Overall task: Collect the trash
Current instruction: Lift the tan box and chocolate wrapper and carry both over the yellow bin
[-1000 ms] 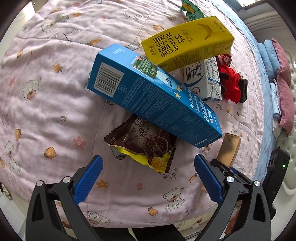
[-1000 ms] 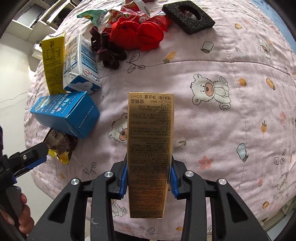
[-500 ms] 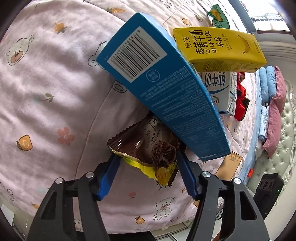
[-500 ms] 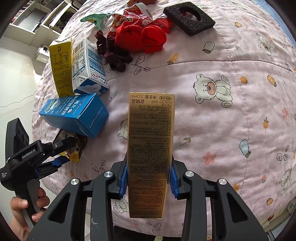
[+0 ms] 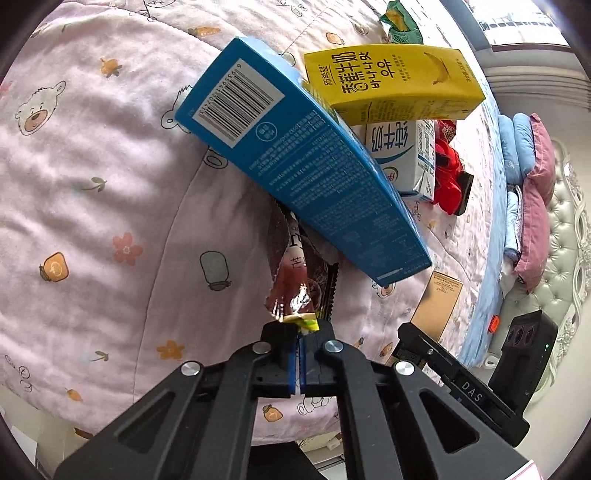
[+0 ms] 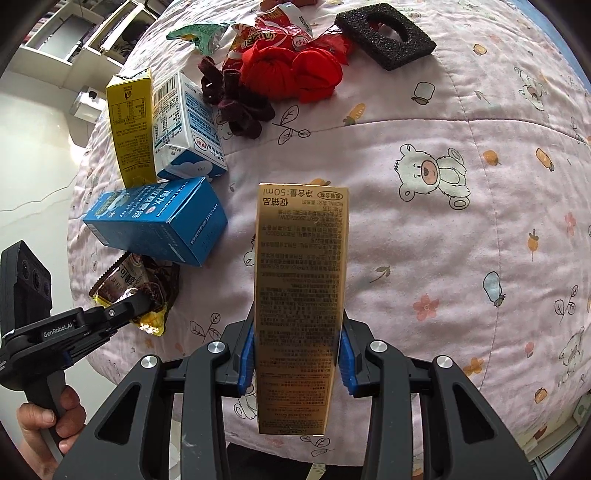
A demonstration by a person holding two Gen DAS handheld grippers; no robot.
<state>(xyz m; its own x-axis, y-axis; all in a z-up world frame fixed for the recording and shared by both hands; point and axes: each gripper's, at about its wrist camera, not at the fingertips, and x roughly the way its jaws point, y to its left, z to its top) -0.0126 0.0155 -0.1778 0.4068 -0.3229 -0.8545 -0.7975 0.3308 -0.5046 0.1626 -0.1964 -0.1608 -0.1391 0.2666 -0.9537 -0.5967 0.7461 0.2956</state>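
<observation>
We see our left gripper (image 5: 299,332) angled steeply down toward the pink quilt (image 5: 92,192), its blue pads pressed together on the yellow lower edge of a brown snack wrapper (image 5: 295,280), which stretches away from the fingertips and slips under the near end of a long blue box (image 5: 306,162). That box lies slantwise just beyond the claw, with a yellow banana-milk carton (image 5: 391,85) resting at its far end and a white milk carton (image 5: 402,158) beside it. In the right wrist view the left tool comes in from the lower left edge, and a hand (image 6: 48,428) wraps its grip with fingers curled around the handle. Our right gripper (image 6: 297,354) points almost straight down over the quilt, jaws partly open and clamped on the two long sides of a gold box (image 6: 301,295), which juts out ahead of the fingertips, above the quilt. Farther beyond it lie red socks (image 6: 291,74), dark purple socks (image 6: 236,103), a red snack bag (image 6: 273,26) and a black foam piece (image 6: 388,33).
</observation>
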